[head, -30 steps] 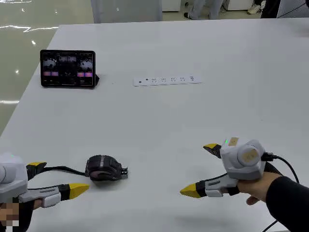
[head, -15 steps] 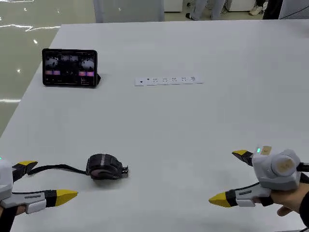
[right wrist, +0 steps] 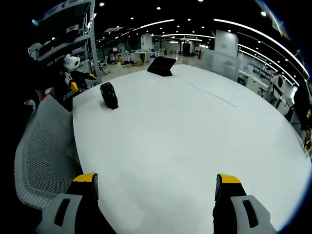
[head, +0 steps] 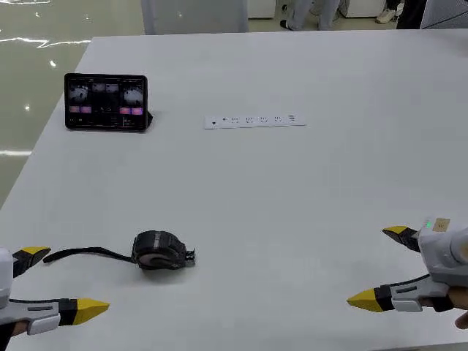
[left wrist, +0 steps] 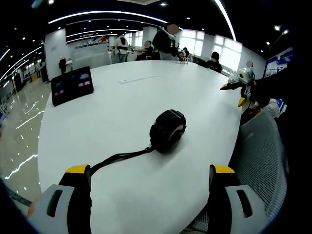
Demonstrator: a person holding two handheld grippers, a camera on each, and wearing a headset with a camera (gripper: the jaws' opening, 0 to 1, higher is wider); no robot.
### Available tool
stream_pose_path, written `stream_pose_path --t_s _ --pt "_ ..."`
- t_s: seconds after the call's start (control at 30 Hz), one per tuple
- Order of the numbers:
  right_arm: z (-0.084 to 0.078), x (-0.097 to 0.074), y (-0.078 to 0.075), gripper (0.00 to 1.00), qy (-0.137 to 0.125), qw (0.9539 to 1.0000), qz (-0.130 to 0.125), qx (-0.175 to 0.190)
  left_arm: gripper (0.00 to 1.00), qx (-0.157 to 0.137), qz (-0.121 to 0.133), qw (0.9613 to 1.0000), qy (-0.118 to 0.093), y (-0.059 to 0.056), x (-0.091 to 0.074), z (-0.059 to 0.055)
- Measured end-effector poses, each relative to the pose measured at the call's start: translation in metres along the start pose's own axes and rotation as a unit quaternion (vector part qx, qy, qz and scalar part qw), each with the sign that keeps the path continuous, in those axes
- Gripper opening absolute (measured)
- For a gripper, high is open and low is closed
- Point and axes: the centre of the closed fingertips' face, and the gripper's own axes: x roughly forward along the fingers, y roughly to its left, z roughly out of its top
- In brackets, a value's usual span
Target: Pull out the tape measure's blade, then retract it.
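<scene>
White worktop (head: 307, 183): broad and matte, it runs across nearly the whole head view.
Tape measure (head: 159, 251): a dark, rounded case lying on the worktop in the lower left of the head view, with a small dark tab at its right end and the blade wound in.
Strap (head: 80, 253): a black cord trailing left from the case, flat on the worktop; its far end lies close to one yellow tip of the left gripper, and I cannot tell whether they touch.
Left gripper (head: 66, 279): in the bottom left corner of the head view, jaws spread wide with nothing between them. In the left gripper view the case sits near the middle, ahead of the tips.
Right gripper (head: 376, 265): in the bottom right corner of the head view, jaws wide apart and gripping nothing, well apart from the tape measure.
Tablet (head: 107, 102): upper left of the head view, propped up, screen lit.
Power strip (head: 254, 121): white, lying flat, upper middle of the head view.
Mesh chair (right wrist: 39, 161): grey, lower left of the right gripper view.
</scene>
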Motion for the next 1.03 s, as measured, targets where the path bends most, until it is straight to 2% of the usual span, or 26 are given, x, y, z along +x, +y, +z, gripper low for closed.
stream_pose_path --t_s 0.27,0.37,0.4,0.53,1.03 --pt "0.001 -0.003 0.003 0.99 -0.002 1.0 -0.001 0.003 0.99 -0.008 -0.001 1.0 0.003 0.001 0.002 -0.001" --pt "0.0 -0.005 0.005 0.99 0.0 1.0 -0.001 0.001 0.99 -0.008 0.001 1.0 -0.001 0.002 0.003 0.002" --pt "-0.001 -0.005 0.004 0.99 0.0 1.0 -0.001 0.001 0.99 -0.017 -0.003 0.9998 -0.005 0.002 0.003 0.003" --pt "-0.005 -0.009 -0.002 0.99 0.001 1.0 -0.005 0.005 0.99 -0.015 0.0 0.9999 -0.003 0.003 0.003 0.002" --pt "-0.005 -0.013 -0.003 0.99 -0.002 0.9998 -0.012 0.015 0.99 -0.009 0.0 1.0 -0.002 0.007 0.002 0.006"
